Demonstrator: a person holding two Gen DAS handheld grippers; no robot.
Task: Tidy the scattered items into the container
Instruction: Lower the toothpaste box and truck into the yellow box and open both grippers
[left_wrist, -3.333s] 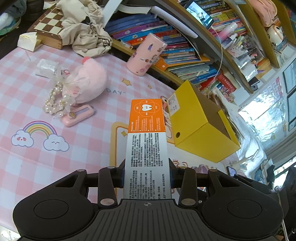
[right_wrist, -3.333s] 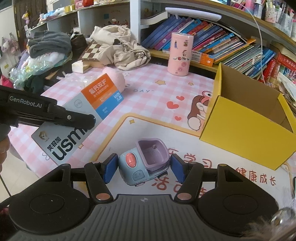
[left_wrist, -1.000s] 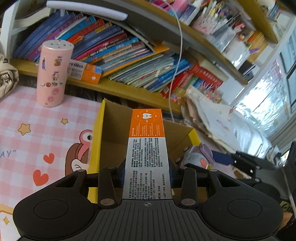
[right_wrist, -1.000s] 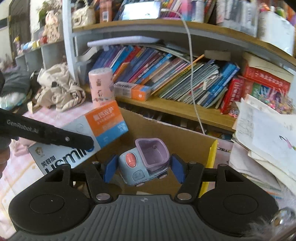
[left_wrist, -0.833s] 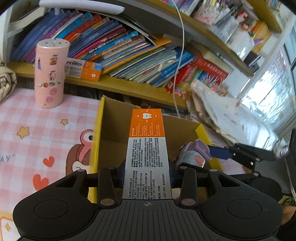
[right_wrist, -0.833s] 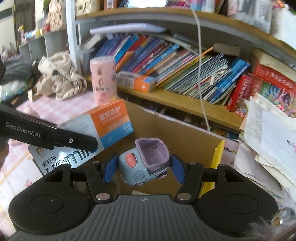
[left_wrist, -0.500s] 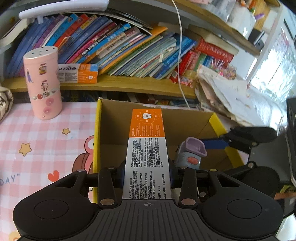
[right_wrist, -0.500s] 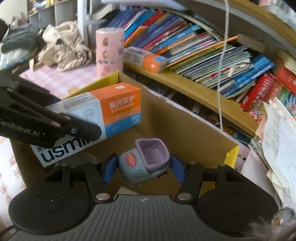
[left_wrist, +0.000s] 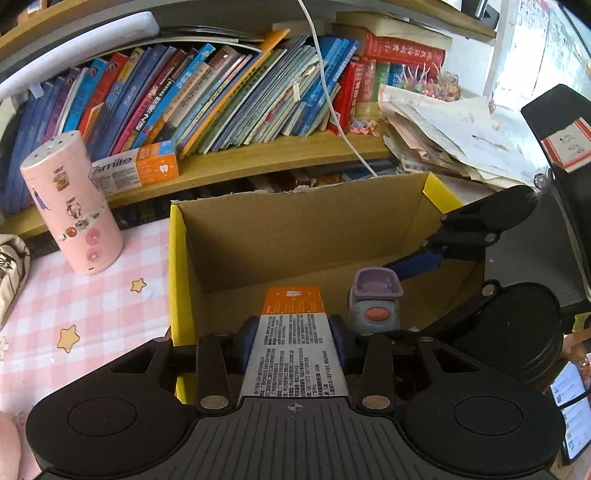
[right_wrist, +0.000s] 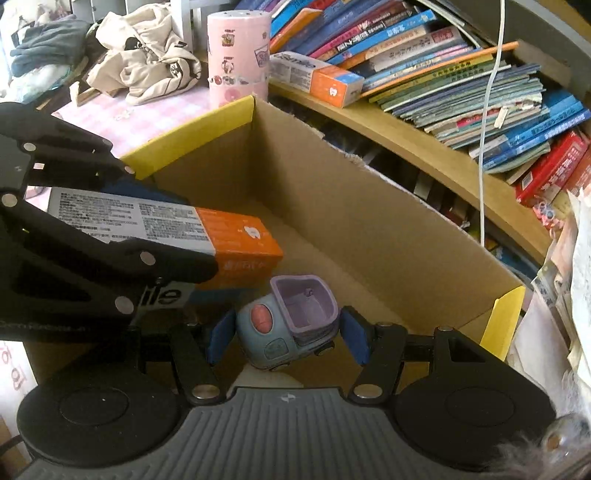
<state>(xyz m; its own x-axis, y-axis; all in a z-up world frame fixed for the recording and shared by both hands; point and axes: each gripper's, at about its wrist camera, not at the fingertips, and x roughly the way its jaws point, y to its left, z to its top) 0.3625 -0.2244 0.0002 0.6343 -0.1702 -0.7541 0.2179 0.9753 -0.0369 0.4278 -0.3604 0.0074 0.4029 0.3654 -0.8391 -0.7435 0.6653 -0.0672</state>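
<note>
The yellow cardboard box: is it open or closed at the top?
Open. The yellow cardboard box shows its bare brown inner walls and floor from above, with no lid or flaps over them.

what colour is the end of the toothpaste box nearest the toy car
Orange; the toothpaste box shows it best in the right wrist view, beside the toy car.

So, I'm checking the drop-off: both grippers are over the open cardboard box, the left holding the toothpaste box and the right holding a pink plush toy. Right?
Not quite. The right gripper holds a small blue toy car with a purple top, not a pink plush toy; the right wrist view shows it between the blue pads. The rest stands: the left gripper holds the toothpaste box, both over the open cardboard box.
</note>
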